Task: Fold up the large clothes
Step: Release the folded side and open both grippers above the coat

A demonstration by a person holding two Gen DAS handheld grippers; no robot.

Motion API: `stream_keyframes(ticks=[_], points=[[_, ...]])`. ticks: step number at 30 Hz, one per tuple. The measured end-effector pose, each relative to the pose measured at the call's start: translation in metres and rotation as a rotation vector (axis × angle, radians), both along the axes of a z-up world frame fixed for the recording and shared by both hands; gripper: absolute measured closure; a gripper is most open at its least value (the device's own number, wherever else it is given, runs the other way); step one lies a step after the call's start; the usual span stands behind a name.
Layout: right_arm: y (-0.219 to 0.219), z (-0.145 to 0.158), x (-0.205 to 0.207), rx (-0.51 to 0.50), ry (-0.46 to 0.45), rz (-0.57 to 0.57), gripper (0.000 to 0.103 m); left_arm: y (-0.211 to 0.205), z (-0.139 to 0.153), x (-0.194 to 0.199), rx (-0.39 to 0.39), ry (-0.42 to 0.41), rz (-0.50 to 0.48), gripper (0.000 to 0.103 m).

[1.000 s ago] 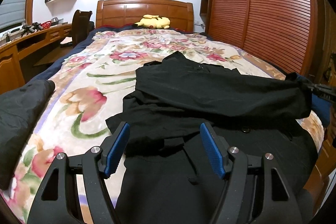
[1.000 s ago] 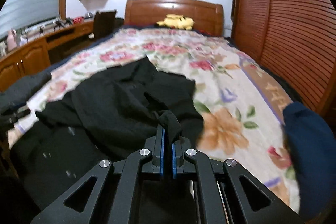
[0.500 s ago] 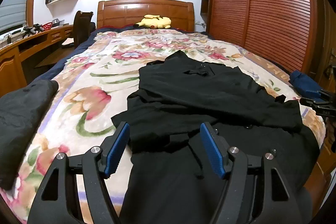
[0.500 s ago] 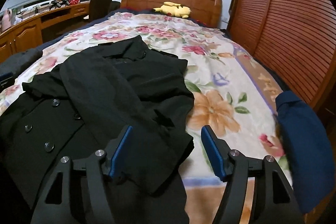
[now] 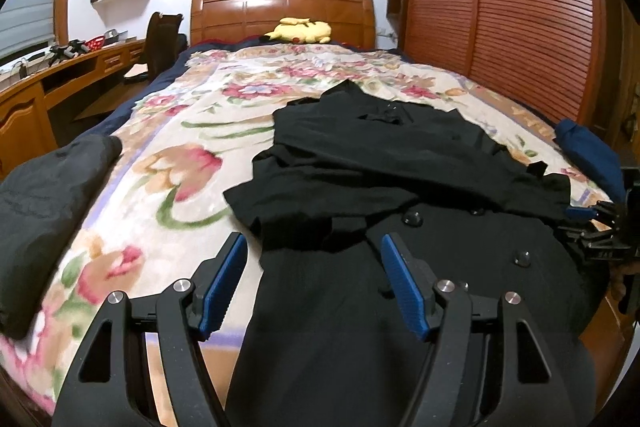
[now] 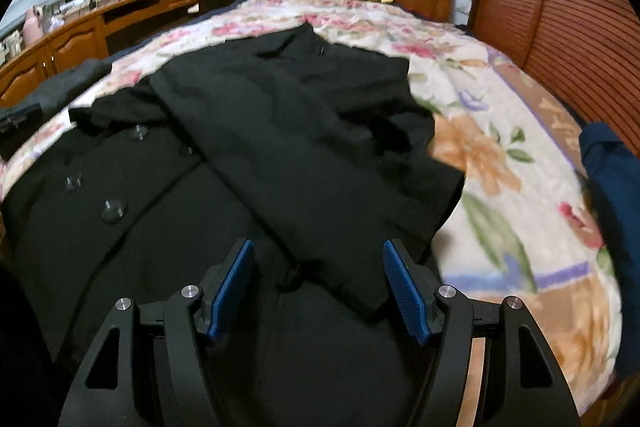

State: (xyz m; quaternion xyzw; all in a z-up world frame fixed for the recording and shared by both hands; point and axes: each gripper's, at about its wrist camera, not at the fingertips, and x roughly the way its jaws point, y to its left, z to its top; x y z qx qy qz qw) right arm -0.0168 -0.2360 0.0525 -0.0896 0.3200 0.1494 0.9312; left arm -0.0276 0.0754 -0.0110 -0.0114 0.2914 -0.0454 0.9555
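A large black coat (image 5: 400, 179) lies spread on the floral bedspread (image 5: 168, 163), collar toward the headboard. One sleeve (image 6: 320, 187) is folded diagonally across its front, beside a row of round buttons (image 6: 113, 209). My left gripper (image 5: 314, 267) hovers open over the coat's lower left part, with nothing between its blue pads (image 5: 224, 283). My right gripper (image 6: 318, 279) is open just above the sleeve's end and the coat's hem, gripping nothing. The right gripper (image 5: 596, 227) also shows at the right edge of the left wrist view.
A dark grey folded garment (image 5: 48, 203) lies on the bed's left edge and a navy one (image 6: 616, 195) on its right edge. A yellow plush toy (image 5: 300, 31) sits by the wooden headboard (image 5: 280, 11). Louvred wardrobe doors (image 5: 500, 7) run along the right, a desk (image 5: 60, 75) along the left.
My right gripper let go of the black sleeve, opened wide and sank toward the coat. The sleeve now lies flat across the coat. The left gripper stayed put, open.
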Motion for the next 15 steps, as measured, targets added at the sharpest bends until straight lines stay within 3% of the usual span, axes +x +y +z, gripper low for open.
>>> stream_keyframes(ticks=[3,15], points=[[-0.001,-0.007,0.000,-0.003,0.006,-0.006,0.034,0.001,0.000,-0.007,0.002,0.006,-0.001,0.033],[-0.026,0.019,-0.052,-0.017,-0.063,0.007,0.034,0.007,0.000,-0.036,0.020,0.056,-0.036,0.033]])
